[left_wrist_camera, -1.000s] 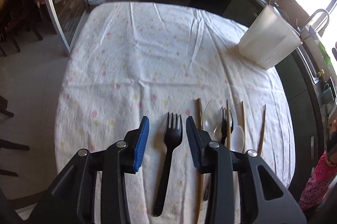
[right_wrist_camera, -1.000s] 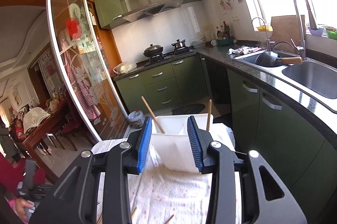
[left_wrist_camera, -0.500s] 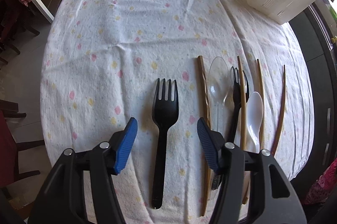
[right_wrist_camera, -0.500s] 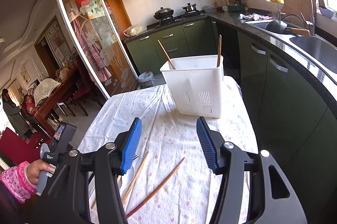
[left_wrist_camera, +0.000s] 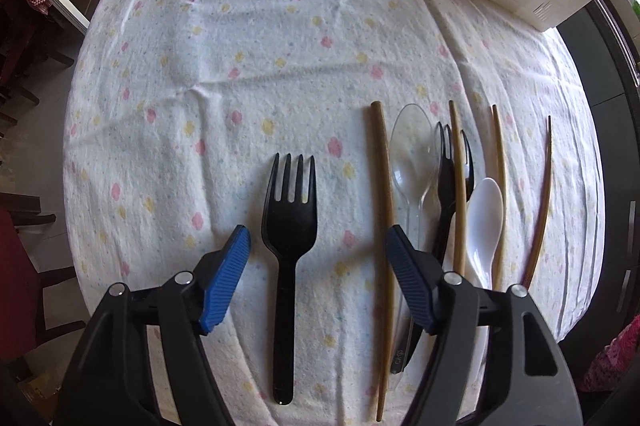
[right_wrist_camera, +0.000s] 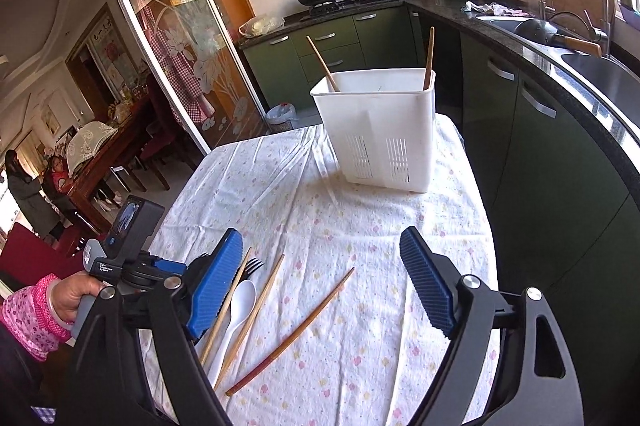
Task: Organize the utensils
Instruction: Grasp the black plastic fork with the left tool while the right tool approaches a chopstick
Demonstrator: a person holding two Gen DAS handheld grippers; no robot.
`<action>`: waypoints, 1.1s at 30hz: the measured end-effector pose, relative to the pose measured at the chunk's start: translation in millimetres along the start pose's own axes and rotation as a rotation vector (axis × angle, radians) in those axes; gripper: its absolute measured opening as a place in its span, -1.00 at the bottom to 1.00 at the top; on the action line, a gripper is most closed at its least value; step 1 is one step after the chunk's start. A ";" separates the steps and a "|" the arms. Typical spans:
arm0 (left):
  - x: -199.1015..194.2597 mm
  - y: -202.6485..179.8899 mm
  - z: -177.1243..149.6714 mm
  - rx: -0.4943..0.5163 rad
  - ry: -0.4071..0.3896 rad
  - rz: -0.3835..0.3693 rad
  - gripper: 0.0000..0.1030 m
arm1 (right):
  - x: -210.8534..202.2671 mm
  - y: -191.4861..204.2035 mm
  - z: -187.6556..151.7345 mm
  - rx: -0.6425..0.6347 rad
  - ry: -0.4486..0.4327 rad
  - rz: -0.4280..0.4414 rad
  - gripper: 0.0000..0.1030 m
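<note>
Left claw (left_wrist_camera: 318, 246): points down over the table (left_wrist_camera: 248, 73), jaws opening, nothing pinched; the black fork (left_wrist_camera: 289, 226) lies flat between the blue pads, untouched.
Right claw (right_wrist_camera: 320, 282): angled down toward the table, jaws opening wide, empty; the dark chopstick (right_wrist_camera: 290, 332) lies in the gap below, not gripped.
Utensils: right of the fork lies a crowded row: brown chopstick (left_wrist_camera: 383, 246), clear spoon (left_wrist_camera: 412, 153), second black fork (left_wrist_camera: 450, 193), white spoon (left_wrist_camera: 485, 222), more chopsticks overlapping.
Holder: white caddy (right_wrist_camera: 378, 129) at the far end of the table, well apart from the row; two chopsticks already stand in it.
Risk, fork: thin and flat on soft cloth; pads may bunch the cloth or skid off the handle.
Risk, neighbour: the left claw's right-hand pad sits just beside the brown chopstick; closing off-centre could drag it along.
Risk, chopstick: round, lying slantwise; a pinch far from its middle would let it swing or slip out.
Risk, crowding: both claws work near each other; they could knock together.
</note>
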State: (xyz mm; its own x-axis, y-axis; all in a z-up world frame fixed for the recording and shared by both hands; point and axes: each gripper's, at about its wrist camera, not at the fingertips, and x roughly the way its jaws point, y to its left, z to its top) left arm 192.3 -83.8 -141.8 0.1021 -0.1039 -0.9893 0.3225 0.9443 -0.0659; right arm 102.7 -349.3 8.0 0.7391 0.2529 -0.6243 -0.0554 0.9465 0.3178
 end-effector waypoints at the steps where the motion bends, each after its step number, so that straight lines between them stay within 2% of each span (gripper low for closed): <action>1: -0.7 -1.4 1.0 0.001 0.001 -0.005 -0.04 | 2.0 -1.5 0.9 0.002 0.008 0.002 0.58; 3: -0.7 -3.8 3.0 0.006 0.010 0.031 -0.42 | 4.3 -0.8 0.7 0.005 0.020 0.010 0.61; 4: -2.3 -3.3 3.5 0.001 0.011 0.036 -0.51 | 5.7 -0.6 0.2 0.004 0.026 0.012 0.62; 8: -3.8 6.8 2.0 -0.020 0.016 0.017 -0.51 | 13.1 2.1 -2.5 -0.007 0.050 0.010 0.68; 10: -4.0 9.2 0.9 -0.022 0.011 0.021 -0.51 | 25.7 4.4 -4.9 -0.013 0.104 0.004 0.75; 13: -8.7 13.1 -1.3 -0.026 -0.002 0.020 -0.51 | 63.2 7.3 -13.2 -0.002 0.273 0.000 0.75; 17: -29.1 17.8 -5.9 -0.012 -0.064 0.034 -0.51 | 125.5 6.3 -27.4 0.035 0.511 -0.094 0.74; 19: -41.1 15.7 -6.5 0.000 -0.096 0.032 -0.51 | 151.7 0.1 -35.8 0.098 0.613 -0.122 0.69; 22: -60.0 13.6 -7.9 0.021 -0.144 0.019 -0.51 | 182.2 -5.7 -43.9 0.147 0.732 -0.201 0.32; 23: -65.8 12.0 -8.7 0.028 -0.157 0.014 -0.51 | 187.6 -3.8 -43.6 0.142 0.740 -0.229 0.26; 24: -71.2 11.6 -11.1 0.033 -0.167 0.006 -0.51 | 193.3 -1.9 -43.7 0.138 0.752 -0.242 0.11; 28: -83.1 13.0 -16.9 0.048 -0.188 -0.020 -0.51 | 208.9 3.3 -46.2 0.132 0.791 -0.330 0.00; 33: -83.8 18.2 -17.2 0.054 -0.214 -0.049 -0.51 | 221.6 9.0 -51.4 0.151 0.822 -0.391 -0.48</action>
State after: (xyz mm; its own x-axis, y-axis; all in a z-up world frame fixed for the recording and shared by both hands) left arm 173.4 -52.5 -62.3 0.2806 -0.2182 -0.9347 0.3810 0.9191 -0.1001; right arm 231.5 -274.4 -164.1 -0.0259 0.0383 -0.9989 0.2285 0.9730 0.0314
